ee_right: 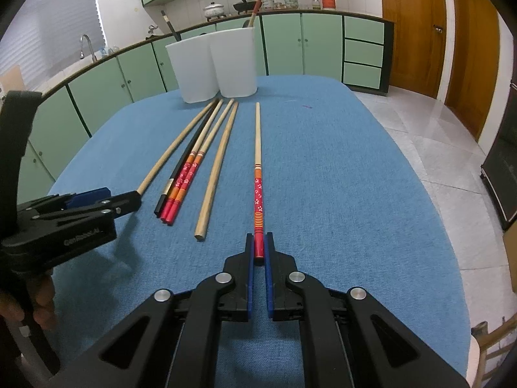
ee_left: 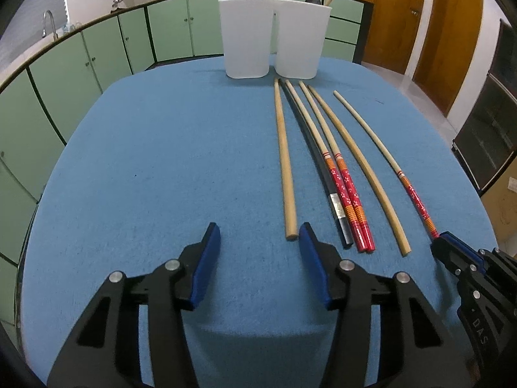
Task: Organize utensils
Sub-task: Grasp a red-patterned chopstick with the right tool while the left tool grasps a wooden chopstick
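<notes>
Several chopsticks lie side by side on the blue table [ee_left: 161, 161]. My right gripper [ee_right: 259, 252] is shut on the red end of a red-patterned chopstick [ee_right: 258, 174], which lies flat on the cloth; it also shows in the left wrist view [ee_left: 381, 152]. My left gripper [ee_left: 260, 236] is open and empty, its right finger just beside the near end of a plain wooden chopstick [ee_left: 284, 161]. A black chopstick [ee_left: 310, 148], two red-patterned ones [ee_left: 342, 174] and another plain one [ee_left: 362, 161] lie between. Two white holders [ee_left: 274, 37] stand at the far edge, with utensils in them.
Green kitchen cabinets [ee_left: 97, 55] and a counter with pots run behind the table. Wooden doors [ee_right: 416, 26] and a tiled floor [ee_right: 420, 135] are to the right. The left gripper shows in the right wrist view [ee_right: 106, 200] at the left.
</notes>
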`<move>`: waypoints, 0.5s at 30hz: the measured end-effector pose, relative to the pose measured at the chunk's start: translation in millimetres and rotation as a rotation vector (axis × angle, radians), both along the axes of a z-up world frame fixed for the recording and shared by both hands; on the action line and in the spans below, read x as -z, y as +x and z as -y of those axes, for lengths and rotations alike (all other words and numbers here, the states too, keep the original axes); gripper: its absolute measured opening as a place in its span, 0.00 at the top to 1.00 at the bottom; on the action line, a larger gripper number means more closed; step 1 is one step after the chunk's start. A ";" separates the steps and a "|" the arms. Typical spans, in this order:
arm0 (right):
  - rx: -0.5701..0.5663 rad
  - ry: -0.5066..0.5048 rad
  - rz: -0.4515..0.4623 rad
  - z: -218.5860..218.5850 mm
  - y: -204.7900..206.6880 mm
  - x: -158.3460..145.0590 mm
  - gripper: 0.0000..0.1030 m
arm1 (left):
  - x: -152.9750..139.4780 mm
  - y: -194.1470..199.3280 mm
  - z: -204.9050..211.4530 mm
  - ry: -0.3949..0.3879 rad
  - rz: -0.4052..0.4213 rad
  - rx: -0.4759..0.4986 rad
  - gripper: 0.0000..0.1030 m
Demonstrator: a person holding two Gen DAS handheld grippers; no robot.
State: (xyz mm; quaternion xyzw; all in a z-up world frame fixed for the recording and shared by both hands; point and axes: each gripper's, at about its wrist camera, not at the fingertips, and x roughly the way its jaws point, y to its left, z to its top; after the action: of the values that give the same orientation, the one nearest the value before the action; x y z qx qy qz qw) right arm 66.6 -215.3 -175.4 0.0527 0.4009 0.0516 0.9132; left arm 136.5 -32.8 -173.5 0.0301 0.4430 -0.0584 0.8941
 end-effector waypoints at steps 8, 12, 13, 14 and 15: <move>0.008 0.011 0.014 0.2 -0.6 3.5 0.94 | 2.3 -2.5 8.0 -0.006 0.016 -0.003 0.58; 0.009 0.009 0.015 -1.1 -0.7 3.7 0.94 | 1.3 -5.6 15.6 -0.015 0.022 0.017 0.89; 0.009 0.011 0.012 -1.4 -0.5 3.6 0.94 | 1.1 -5.9 16.6 -0.018 0.022 0.020 0.94; 0.008 0.012 0.009 -1.7 -0.3 2.8 0.94 | 0.8 -5.9 16.5 -0.019 0.022 0.020 0.94; 0.005 0.011 0.007 -1.7 -0.5 1.2 0.94 | 0.2 -6.0 15.5 -0.027 0.020 0.019 0.94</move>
State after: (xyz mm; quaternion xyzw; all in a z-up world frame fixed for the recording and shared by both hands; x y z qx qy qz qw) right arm 66.1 -213.7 -176.7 0.0585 0.3971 0.0514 0.9145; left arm 130.5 -48.3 -173.7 0.0228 0.4331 -0.0724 0.8982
